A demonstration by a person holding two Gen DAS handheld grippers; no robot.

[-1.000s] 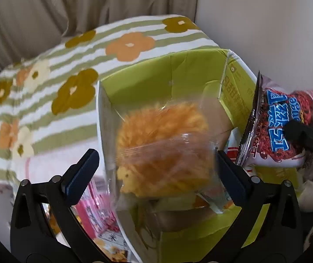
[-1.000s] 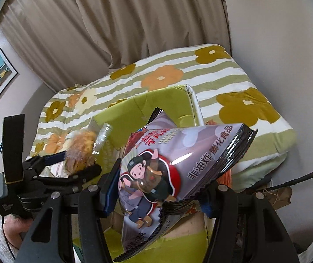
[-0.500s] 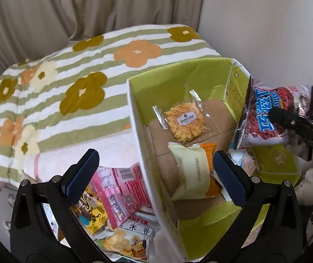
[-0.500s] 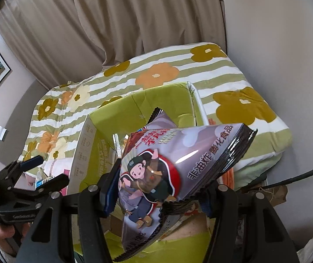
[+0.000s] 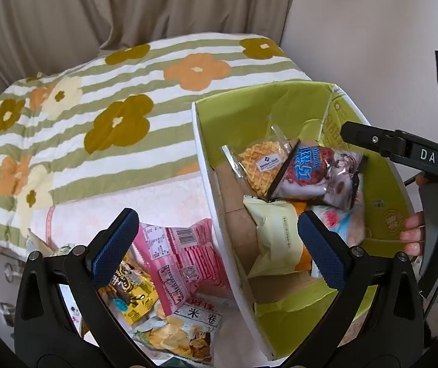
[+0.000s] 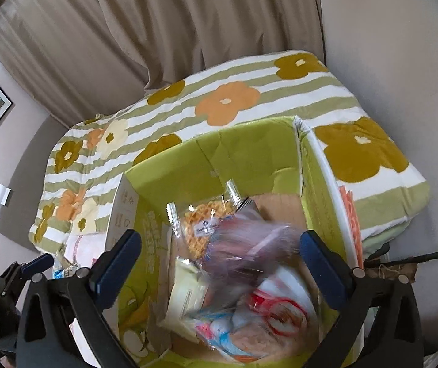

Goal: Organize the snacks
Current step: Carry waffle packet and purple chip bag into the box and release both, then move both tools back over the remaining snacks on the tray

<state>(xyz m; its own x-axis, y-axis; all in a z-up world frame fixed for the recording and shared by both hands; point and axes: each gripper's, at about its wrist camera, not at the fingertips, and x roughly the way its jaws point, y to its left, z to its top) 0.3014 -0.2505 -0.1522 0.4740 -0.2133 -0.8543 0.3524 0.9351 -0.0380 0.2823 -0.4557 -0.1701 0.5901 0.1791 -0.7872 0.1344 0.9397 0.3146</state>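
A green cardboard box (image 5: 249, 113) stands on the bed and also shows in the right wrist view (image 6: 206, 159). Inside lie a clear waffle pack (image 5: 258, 162), a purple puffed-snack bag (image 5: 320, 174) that is blurred in the right wrist view (image 6: 246, 245), and a pale yellow packet (image 5: 277, 236). My left gripper (image 5: 215, 248) is open and empty over the box's left wall. My right gripper (image 6: 219, 263) is open and empty above the box. Loose snacks lie left of the box: a pink packet (image 5: 182, 260), a yellow bag (image 5: 130, 291) and a chips bag (image 5: 179, 334).
The flowered striped blanket (image 5: 111, 92) covers the bed behind the box. Curtains (image 6: 188, 30) hang at the back and a wall is at the right. A cable (image 6: 418, 257) runs at the right of the box.
My left gripper dropped the waffle pack into the box and drew back left. My right gripper opened and the purple snack bag fell into the box.
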